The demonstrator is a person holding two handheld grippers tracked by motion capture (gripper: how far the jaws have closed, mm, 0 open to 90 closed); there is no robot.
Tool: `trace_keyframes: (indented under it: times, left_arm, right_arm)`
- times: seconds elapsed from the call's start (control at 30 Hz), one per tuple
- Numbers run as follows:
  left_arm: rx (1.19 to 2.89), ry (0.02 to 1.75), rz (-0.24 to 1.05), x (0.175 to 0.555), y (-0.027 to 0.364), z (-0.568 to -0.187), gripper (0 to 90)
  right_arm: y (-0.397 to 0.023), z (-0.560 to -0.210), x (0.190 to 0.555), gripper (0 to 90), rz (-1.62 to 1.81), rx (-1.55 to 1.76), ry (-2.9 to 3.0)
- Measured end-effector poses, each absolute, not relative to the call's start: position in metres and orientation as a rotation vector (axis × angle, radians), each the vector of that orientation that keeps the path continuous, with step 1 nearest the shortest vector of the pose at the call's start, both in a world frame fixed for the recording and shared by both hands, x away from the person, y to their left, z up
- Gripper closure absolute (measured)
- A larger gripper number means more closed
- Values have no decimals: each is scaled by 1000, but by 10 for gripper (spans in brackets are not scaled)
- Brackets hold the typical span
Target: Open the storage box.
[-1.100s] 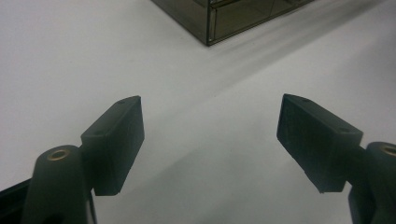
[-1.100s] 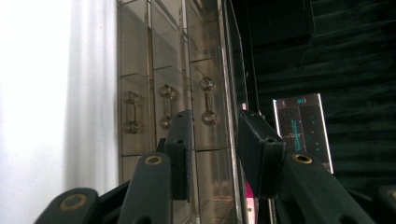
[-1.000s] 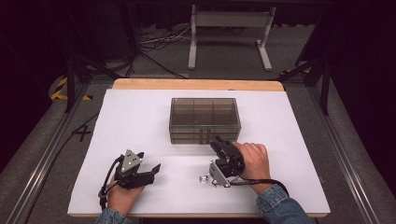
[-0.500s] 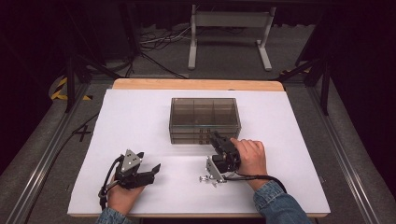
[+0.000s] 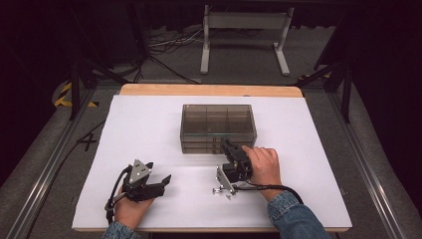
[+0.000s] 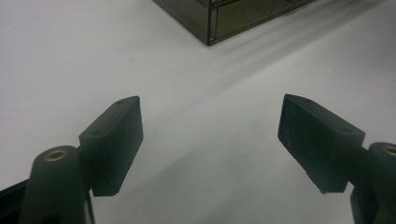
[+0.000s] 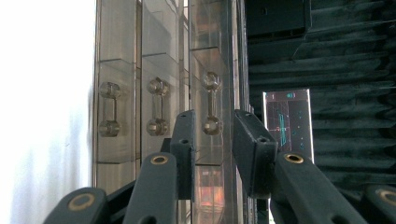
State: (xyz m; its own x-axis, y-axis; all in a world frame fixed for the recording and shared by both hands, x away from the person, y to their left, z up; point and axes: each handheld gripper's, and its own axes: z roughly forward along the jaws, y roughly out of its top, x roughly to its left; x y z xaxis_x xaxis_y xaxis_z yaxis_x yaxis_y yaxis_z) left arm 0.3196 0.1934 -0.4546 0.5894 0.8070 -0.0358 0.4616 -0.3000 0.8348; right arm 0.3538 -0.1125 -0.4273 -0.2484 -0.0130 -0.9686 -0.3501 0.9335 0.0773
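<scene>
A smoky clear drawer box [image 5: 219,117] stands mid-table. My right gripper [image 5: 225,145], rolled onto its side in the person's right hand, points at the box's front. In the right gripper view three dumbbell-shaped drawer handles line up, and the top drawer's handle [image 7: 212,105] lies just beyond the gap of my right gripper [image 7: 215,126]. Its jaws have just been closing but stand apart without pressing on it. My left gripper [image 5: 160,173] rests low over the table at the front left, open with nothing in it. In its own view the left gripper [image 6: 210,121] faces a corner of the box [image 6: 233,18].
The white tabletop [image 5: 308,149] has bare room on both sides of the box. A couple of small metal bits [image 5: 219,190] lie by the rear of the right gripper. A lit screen [image 7: 287,119] glows in the dark behind. A grey stand [image 5: 244,30] sits on the floor beyond the table.
The right gripper has edged slightly left and closer to the box front. The left gripper has stayed where it was.
</scene>
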Motion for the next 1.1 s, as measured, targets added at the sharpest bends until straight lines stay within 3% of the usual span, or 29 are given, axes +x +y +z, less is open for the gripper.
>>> trace_keyframes:
  times: [1.1]
  left_arm:
    - [1947, 1013, 502, 320, 194, -455, 224]
  right_arm:
    - [-103, -431, 353, 800, 256, -261, 1775]
